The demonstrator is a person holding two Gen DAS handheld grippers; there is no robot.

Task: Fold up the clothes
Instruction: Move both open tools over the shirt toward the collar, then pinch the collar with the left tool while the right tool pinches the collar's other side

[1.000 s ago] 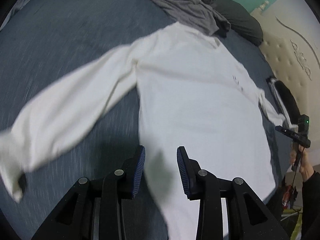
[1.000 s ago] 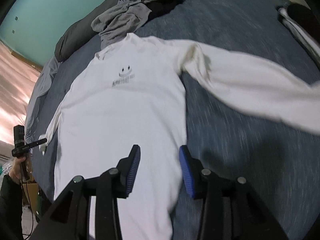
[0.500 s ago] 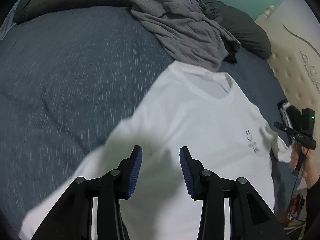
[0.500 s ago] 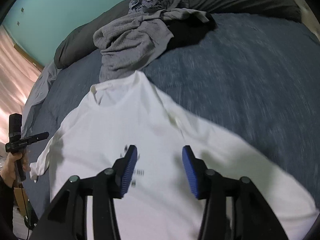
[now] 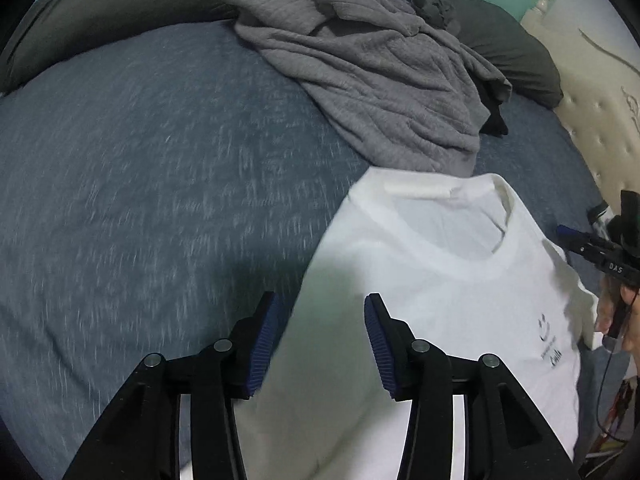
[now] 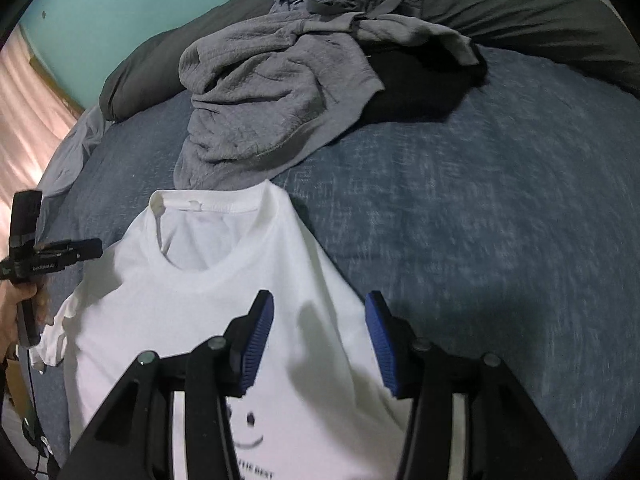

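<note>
Blue-grey bedding filled most of the left wrist view, with dark pillows along its far edge and a cream tufted headboard at the right. You held the left gripper with its blue-padded fingers spread apart and nothing between them, positioned over the shoulder edge of the white shirt. That shirt lay flat and face up on the bedding, its collar pointing away from you and touching a crumpled grey garment. At the right edge, your other hand gripped the handle of the second tool.

Teal wall and a pale curtain formed the background of the right wrist view, above the same blue-grey bedding. You held the right gripper with its fingers likewise parted and empty, straddling the opposite shoulder edge of the white shirt. Part of a smiley print showed between the gripper's arms. The grey garment lay heaped just beyond the collar, partly over a black item. At the left edge, your hand held the left tool's handle.
</note>
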